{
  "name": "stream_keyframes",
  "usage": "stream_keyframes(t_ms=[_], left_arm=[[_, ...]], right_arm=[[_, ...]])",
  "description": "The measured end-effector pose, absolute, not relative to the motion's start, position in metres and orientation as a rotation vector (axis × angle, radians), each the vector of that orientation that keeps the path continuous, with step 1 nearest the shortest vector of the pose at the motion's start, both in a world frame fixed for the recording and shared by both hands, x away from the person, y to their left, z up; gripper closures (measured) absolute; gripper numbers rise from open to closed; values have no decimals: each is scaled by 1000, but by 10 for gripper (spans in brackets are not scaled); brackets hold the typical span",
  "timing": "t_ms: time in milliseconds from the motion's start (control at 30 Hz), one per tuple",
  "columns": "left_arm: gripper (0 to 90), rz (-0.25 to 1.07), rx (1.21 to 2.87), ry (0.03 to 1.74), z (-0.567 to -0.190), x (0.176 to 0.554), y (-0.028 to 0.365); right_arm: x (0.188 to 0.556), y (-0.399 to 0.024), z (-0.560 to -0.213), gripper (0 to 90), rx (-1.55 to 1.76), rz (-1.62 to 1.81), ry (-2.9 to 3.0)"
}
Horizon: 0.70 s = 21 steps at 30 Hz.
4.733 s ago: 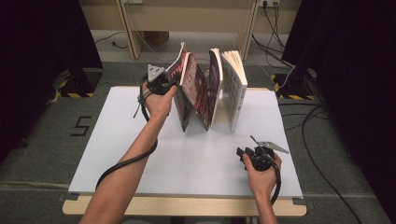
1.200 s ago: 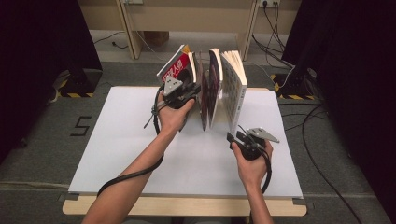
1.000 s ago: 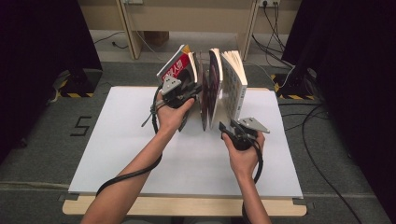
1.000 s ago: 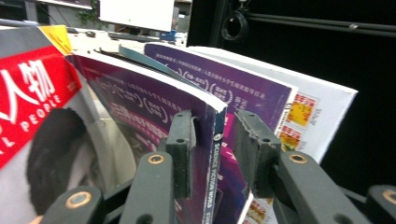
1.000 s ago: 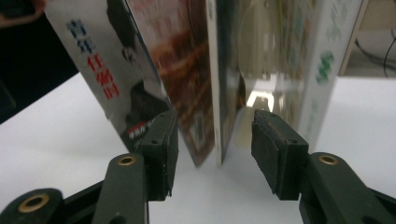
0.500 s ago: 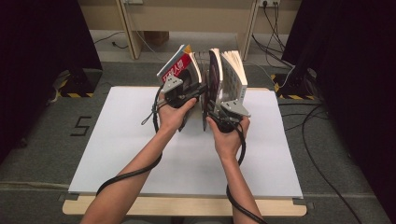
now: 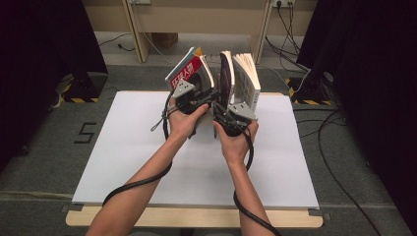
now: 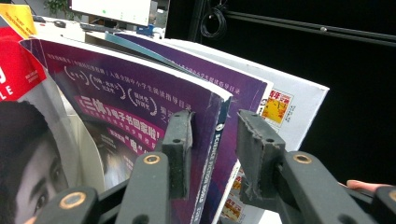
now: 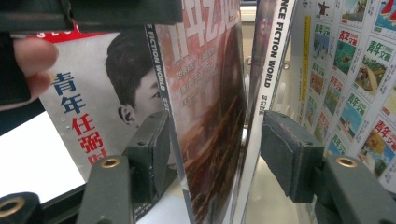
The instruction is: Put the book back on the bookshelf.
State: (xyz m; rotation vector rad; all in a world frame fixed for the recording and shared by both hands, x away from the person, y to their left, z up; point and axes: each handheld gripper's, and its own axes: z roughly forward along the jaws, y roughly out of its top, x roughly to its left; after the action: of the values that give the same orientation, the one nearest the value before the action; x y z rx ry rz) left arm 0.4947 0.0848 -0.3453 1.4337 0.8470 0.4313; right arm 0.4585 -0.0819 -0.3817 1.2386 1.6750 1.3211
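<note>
- White tabletop [image 7: 123,147] on a wooden frame, dark curtains either side, cables on the grey floor behind. A row of magazines stands upright at the table's far edge, fanned loosely and leaning on one another.
- Left gripper [image 7: 194,101]: in the left gripper view its jaws straddle the spine edge of the purple magazine [image 8: 140,107]. The left pad lies against the cover; the right pad stands clear of the spine with a visible gap. Jaws about half open, so no firm hold as far as I can see.
- Right gripper [image 7: 231,115]: jaws have just been opening and now stand wide. In the right gripper view the red-brown magazine [image 9: 210,102] and a thinner issue beside it sit between the pads, neither pad pressing on them.
- Red-covered magazine [image 7: 187,69] leans outward at the left end of the row; white-covered magazine [image 7: 246,76] closes the right end.
- Judged step: picking one issue out of the row, both tongs positioned at neighbouring spines.
- Risk 1: the right jaws bracket two issues; closing now would likely pinch both and drag out the wrong one.
- Risk 2: the row is self-supporting only by leaning. Pulling one issue removes support, and the red-covered one could topple onto the table.
- Risk 3: the left pads sit near the spine edge only; a shallow grip on glossy stock may slip when lifted.
- Risk 4: the grippers are close together, so jaws or cables may foul.
</note>
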Motion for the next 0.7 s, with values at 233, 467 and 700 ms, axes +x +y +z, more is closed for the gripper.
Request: stream_keyframes(t_ms=[233,467,700], left_arm=[[655,423,1442,840,-345,495,82],[660,424,1449,834,-344,495,79],[661,422,1453,831,-344,496,77]], right_arm=[[461,-79,-382,426,1221,1324,1663],[459,-78,-382,425,1212,1313,1617],[462,-79,-384,415,1215,1310,1627]])
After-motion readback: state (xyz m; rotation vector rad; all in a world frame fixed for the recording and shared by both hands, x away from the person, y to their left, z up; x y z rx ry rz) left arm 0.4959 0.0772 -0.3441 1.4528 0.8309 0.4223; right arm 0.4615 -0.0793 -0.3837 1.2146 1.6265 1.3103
